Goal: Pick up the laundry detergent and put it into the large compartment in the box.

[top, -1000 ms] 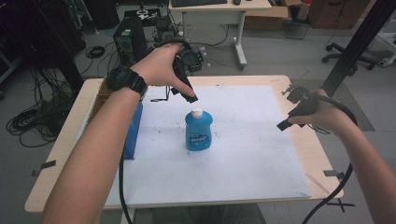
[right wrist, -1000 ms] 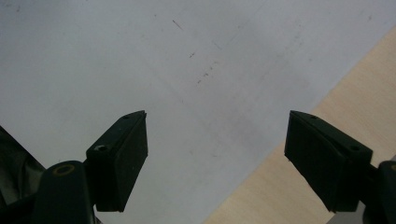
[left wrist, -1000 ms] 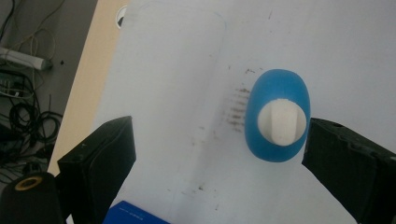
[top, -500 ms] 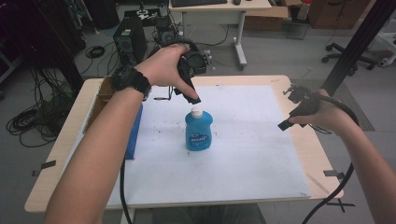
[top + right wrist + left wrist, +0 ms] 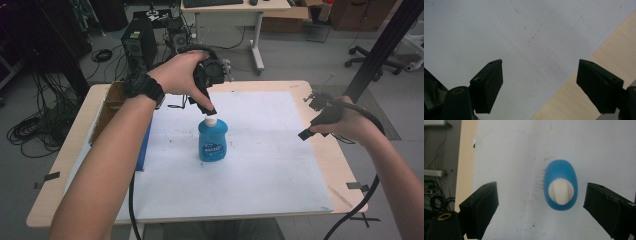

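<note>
A blue bottle (image 5: 212, 144) with a white cap (image 5: 210, 121) stands upright near the middle of the white sheet (image 5: 270, 160). My left gripper (image 5: 207, 107) points down just above the cap. In the left gripper view the bottle (image 5: 560, 171) and its cap (image 5: 561, 191) lie below, between the wide-apart jaws of the left gripper (image 5: 541, 193), nearer the right one and untouched. These jaws have just been closing a little and stand open. My right gripper (image 5: 307, 120) hovers open over the sheet's right edge, and the right gripper (image 5: 540, 72) has nothing between its jaws.
A flat blue box (image 5: 145, 147) and a brown cardboard box (image 5: 107, 105) sit at the table's left side. The wooden table edge (image 5: 599, 50) runs close under the right gripper. Desks, cables and a chair stand beyond the table.
The left hand has shifted slightly to the right, bringing its gripper over the bottle cap. The right hand has stayed still.
</note>
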`<move>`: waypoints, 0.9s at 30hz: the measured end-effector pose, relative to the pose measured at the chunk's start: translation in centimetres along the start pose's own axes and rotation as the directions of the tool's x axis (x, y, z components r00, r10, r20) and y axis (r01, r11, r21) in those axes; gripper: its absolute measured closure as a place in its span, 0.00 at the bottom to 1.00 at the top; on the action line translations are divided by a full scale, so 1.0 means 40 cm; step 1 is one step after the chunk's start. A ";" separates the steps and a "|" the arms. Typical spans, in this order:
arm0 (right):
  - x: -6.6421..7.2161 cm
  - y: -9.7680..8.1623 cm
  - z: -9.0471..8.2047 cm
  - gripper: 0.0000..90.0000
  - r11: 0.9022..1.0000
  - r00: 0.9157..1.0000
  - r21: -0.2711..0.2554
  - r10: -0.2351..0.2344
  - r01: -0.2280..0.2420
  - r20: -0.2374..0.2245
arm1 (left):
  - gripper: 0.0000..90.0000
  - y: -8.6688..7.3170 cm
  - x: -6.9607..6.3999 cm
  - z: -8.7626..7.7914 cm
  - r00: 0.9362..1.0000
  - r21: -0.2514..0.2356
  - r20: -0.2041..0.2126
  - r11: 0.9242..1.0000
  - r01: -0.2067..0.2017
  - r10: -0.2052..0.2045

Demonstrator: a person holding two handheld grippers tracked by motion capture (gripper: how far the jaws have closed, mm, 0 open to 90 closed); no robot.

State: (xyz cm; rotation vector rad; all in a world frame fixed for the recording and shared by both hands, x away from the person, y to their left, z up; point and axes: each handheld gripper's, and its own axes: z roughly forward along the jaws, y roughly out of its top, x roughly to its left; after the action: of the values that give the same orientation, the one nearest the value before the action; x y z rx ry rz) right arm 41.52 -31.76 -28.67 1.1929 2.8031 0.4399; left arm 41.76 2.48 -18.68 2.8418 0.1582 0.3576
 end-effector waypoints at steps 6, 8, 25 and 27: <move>0.001 0.001 0.001 0.24 1.000 1.000 0.001 -0.004 0.004 0.001 | 0.14 0.010 -0.007 0.007 1.000 0.018 0.026 1.000 -0.017 0.016; 0.002 0.001 0.001 0.24 1.000 1.000 0.002 -0.004 0.004 0.001 | 0.14 0.014 -0.009 0.011 0.999 0.035 0.035 0.999 -0.021 0.020; -0.005 -0.005 0.005 0.24 1.000 1.000 0.006 0.002 -0.002 0.004 | 0.14 0.029 -0.019 0.043 0.997 0.095 0.072 0.995 -0.040 0.033; -0.005 -0.005 0.006 0.24 1.000 1.000 0.007 0.004 -0.004 0.003 | 0.14 0.029 -0.020 0.045 0.997 0.102 0.074 0.994 -0.042 0.035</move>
State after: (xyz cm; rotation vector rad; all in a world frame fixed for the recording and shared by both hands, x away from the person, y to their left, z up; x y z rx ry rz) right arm 41.54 -31.98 -28.97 1.1992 2.8025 0.4283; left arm 41.55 0.81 -20.22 2.9589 0.1105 0.2612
